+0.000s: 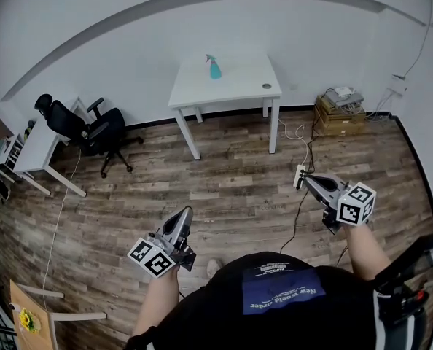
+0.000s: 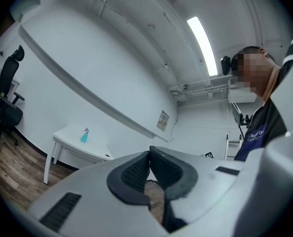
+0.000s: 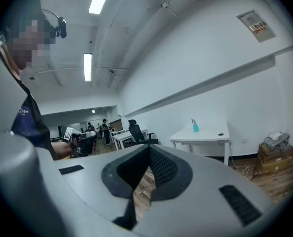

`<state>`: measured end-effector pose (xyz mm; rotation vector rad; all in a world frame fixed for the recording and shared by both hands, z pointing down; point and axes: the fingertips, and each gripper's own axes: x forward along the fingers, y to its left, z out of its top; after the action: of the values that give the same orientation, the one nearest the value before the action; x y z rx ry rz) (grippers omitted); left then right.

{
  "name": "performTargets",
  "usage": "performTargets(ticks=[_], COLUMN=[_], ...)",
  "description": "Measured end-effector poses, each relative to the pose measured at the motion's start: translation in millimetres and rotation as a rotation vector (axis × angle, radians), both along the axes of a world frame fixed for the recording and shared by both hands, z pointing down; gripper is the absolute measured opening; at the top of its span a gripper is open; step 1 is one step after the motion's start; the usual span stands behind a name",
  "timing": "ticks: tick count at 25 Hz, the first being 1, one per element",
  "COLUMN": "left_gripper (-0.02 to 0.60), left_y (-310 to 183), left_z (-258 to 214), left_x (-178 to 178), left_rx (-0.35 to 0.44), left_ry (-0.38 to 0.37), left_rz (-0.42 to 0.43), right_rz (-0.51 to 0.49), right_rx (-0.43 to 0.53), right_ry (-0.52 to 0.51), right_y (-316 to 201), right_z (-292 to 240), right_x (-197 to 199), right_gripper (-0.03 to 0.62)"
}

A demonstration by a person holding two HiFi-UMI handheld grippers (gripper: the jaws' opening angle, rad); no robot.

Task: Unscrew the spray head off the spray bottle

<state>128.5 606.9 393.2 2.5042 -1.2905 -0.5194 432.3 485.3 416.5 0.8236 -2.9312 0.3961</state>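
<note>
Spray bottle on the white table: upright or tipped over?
Upright: the spray bottle stands on its base on the white table, spray head on top.

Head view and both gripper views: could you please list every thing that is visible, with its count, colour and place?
spray bottle: 1, turquoise, upright on the table
table: 1, white, against the far wall
small round thing: 1, dark, near the table's right edge; too small to identify
office chair: 1, black, left of the table
desk: 1, white, far left, beside the chair
boxes: 1 stack, brown, right of the table
floor: 1, brown wood planks
power strip: 1, white, on the floor, with cables
left gripper: 1, grey, jaws shut, empty
right gripper: 1, grey, jaws shut, empty
</note>
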Motion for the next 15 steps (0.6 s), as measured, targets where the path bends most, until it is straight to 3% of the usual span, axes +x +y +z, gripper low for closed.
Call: performTargets(ticks=[6, 11, 15], left_gripper=[0.005, 0.005, 0.005], left_y=[-39, -69, -87], left_z=[2, -10, -11], left_x=[-83, -160, -209], left_rx=[0.027, 0.043, 0.051], left_ry=[0.018, -0.015, -0.010], left_rz=[0.052, 0.098, 0.110], right_rz=[0.065, 0.118, 0.109], right_rx=[0.013, 0.011, 0.002], right_ry=[0.002, -0.007, 0.019], right_y=[-22, -38, -48], right_z=[-7, -17, -13], right_x=[-76, -148, -202], right_gripper=[-0.002, -0.003, -0.002])
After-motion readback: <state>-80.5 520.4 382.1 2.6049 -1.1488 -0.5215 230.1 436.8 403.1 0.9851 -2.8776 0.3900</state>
